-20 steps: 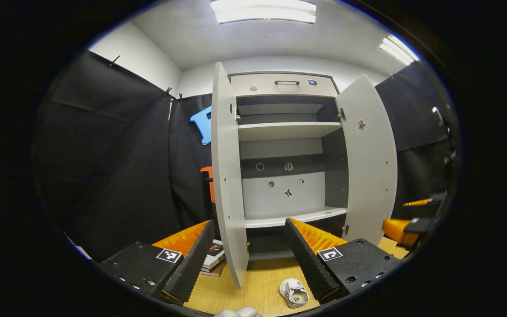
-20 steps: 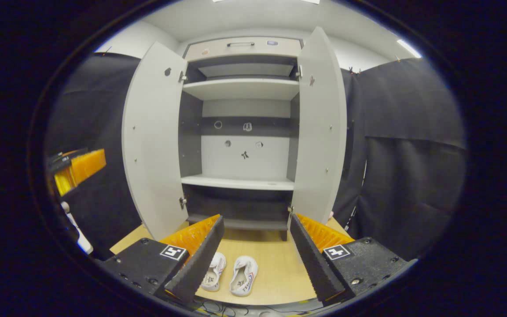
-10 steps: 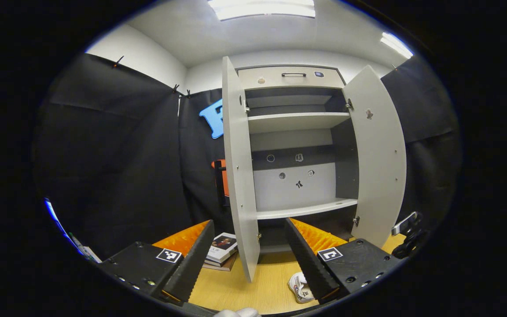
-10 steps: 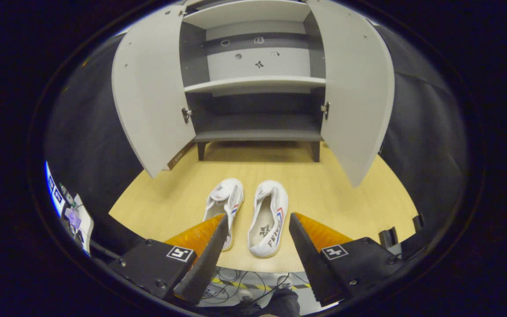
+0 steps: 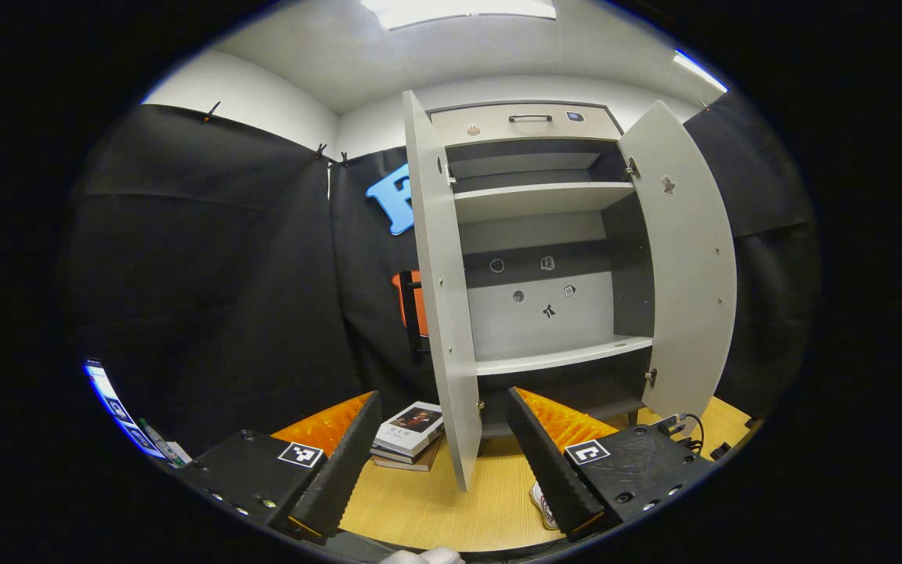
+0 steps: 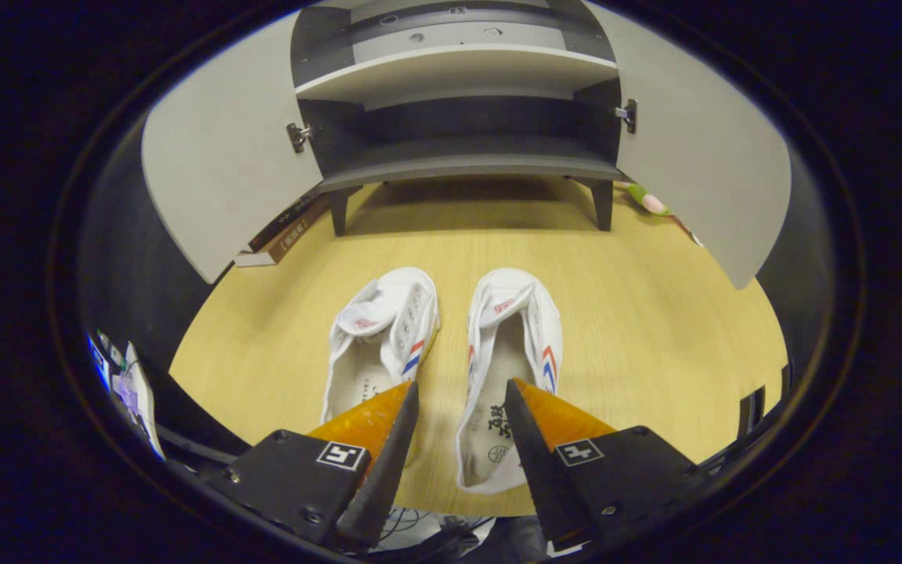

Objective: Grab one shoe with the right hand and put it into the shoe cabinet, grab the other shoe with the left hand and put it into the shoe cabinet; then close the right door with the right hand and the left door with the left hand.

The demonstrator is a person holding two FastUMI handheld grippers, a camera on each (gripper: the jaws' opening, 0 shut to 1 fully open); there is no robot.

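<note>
**Booth, wood counter, cabinet open, both shoes still out**

Left gripper view: black-draped booth, wood counter carrying a grey shoe cabinet with both doors swung open: left door edge-on, right door wide. Shelves bare. Left tongs spread wide, nothing between them, aimed at the cabinet and held high. A sliver of one white shoe peeks out low beside the tong finger on the view's right. A small stack of books lies on the counter by the left door. One gloved hand tip at bottom edge.

Right gripper view: camera tilted down onto the counter. Two white shoes, side by side, near but apart, toes toward the cabinet, heels toward the tongs. Right shoe sits directly ahead of the right tongs; its heel end lies between the fingers in the picture, no contact readable. Left shoe is off to the view's left, its heel behind the finger on that side. Right tongs open, gripping nothing.

Key relation: the shoes' long axes run in line with the tongs' pointing direction, so the fingers straddle the right shoe's width. Right hand is clearly nearer; judged step is the reach for the first shoe.

Count: 2 shoes, 2 doors, 1 cabinet, 2 tongs.
</note>
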